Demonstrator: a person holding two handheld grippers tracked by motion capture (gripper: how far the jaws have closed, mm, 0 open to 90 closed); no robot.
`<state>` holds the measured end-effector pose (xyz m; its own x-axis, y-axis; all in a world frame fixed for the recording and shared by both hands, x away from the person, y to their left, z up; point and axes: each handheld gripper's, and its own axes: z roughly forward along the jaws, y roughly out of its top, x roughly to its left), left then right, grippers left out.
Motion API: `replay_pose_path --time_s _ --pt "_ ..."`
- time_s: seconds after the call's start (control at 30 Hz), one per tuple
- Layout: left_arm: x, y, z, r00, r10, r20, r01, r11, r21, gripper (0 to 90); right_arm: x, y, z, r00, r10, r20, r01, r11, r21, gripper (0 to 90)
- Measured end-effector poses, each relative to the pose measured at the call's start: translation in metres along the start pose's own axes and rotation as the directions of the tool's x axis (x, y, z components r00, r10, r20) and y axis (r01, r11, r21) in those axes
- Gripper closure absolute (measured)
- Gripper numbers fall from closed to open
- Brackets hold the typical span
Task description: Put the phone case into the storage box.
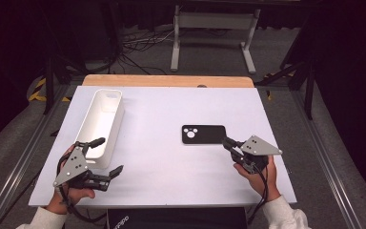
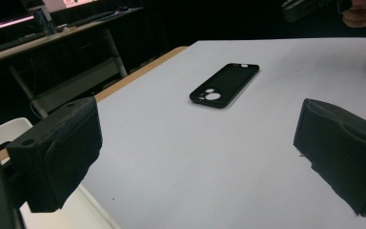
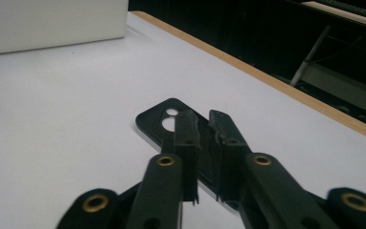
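A: Is the phone case (image 1: 203, 134) gripped yet?
B: Right claw (image 1: 229, 143) has pinched shut on its right end; it lies flat mid-worktop (image 1: 162, 167).
A: And the left claw (image 1: 108, 157)?
B: Wide open, empty, beside the white bin (image 1: 106, 125). Lifting remains.

White bin (image 1: 102, 125) lying along left side of surface (image 1: 167, 176), blocking passage there. Black phone case (image 1: 203, 134) lying flat right of centre, low obstacle. Broad bare stretch lying open between bin and case; near edge also lying free.
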<state>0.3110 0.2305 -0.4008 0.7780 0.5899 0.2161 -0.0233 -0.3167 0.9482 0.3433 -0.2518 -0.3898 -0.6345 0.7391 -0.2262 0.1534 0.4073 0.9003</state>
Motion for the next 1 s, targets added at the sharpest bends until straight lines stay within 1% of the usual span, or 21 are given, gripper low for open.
replay_pose_path --time_s 0.03,0.07,0.1,0.2,0.37,0.47,0.53,0.63,0.67,0.7,0.73,0.77,0.87,1.0 --pt "0.000 0.000 0.000 1.0000 0.002 0.001 -0.002 1.0000 0.002 3.1 0.000 0.001 0.001 1.0000 -0.005 0.003 0.005 1.000 0.003 86.8" --pt "0.001 0.000 0.001 0.9999 0.013 -0.004 -0.013 0.9999 0.007 3.1 0.000 0.001 0.001 1.0000 -0.005 0.003 0.005 1.000 0.003 86.8" --pt "0.000 0.000 0.001 1.0000 0.000 0.000 0.000 1.0000 0.009 3.1 -0.001 0.002 0.003 1.0000 -0.007 0.005 0.007 1.000 0.004 89.9" --pt "0.001 -0.002 0.003 1.0000 -0.008 0.003 0.008 0.9999 0.012 3.1 -0.003 0.003 0.005 1.0000 -0.001 0.003 0.001 1.000 0.009 90.0" --pt "0.001 -0.002 0.003 1.0000 -0.003 -0.008 0.003 0.9999 0.012 3.0 -0.007 0.005 0.007 1.0000 0.002 0.004 -0.002 1.000 0.016 90.0" --pt "0.002 -0.002 0.002 0.9999 -0.010 -0.008 0.010 0.9999 0.010 3.0 -0.015 0.009 0.010 0.9996 0.023 0.014 -0.023 1.000 0.020 90.0" --pt "0.003 -0.002 0.002 0.9999 -0.010 -0.008 0.010 0.9999 0.011 3.0 -0.020 0.012 0.014 0.9994 0.016 0.029 -0.017 0.999 0.027 90.0" --pt "0.003 -0.002 0.002 1.0000 -0.008 -0.006 0.008 0.9999 0.012 2.9 -0.027 0.017 0.022 0.9991 0.016 0.040 -0.017 0.999 0.034 90.0" --pt "0.003 -0.002 0.002 1.0000 -0.008 -0.006 0.008 0.9999 0.012 2.9 -0.027 0.017 0.022 0.9991 0.016 0.040 -0.017 0.999 0.034 90.0" --pt "0.003 -0.003 0.002 0.9999 -0.014 -0.001 0.014 0.9999 0.009 2.9 -0.031 0.021 0.030 0.9990 0.010 0.043 -0.013 0.999 0.051 90.0" --pt "0.003 -0.003 0.002 0.9999 -0.014 -0.001 0.014 0.9999 0.009 3.0 -0.031 0.021 0.030 0.9990 0.010 0.043 -0.013 0.999 0.051 90.0" --pt "0.004 -0.003 0.002 0.9999 -0.011 -0.004 0.011 0.9999 0.012 3.0 -0.033 0.022 0.033 0.9989 0.008 0.045 -0.010 0.998 0.058 90.0" --pt "0.004 -0.004 0.003 0.9999 -0.014 -0.003 0.014 0.9998 0.012 3.0 -0.038 0.027 0.047 0.9992 0.019 0.036 -0.022 0.996 0.087 90.0" --pt "0.004 -0.004 0.003 0.9999 -0.013 -0.003 0.013 0.9998 0.013 3.0 -0.044 0.030 0.063 0.9989 0.022 0.040 -0.027 0.993 0.119 90.0"
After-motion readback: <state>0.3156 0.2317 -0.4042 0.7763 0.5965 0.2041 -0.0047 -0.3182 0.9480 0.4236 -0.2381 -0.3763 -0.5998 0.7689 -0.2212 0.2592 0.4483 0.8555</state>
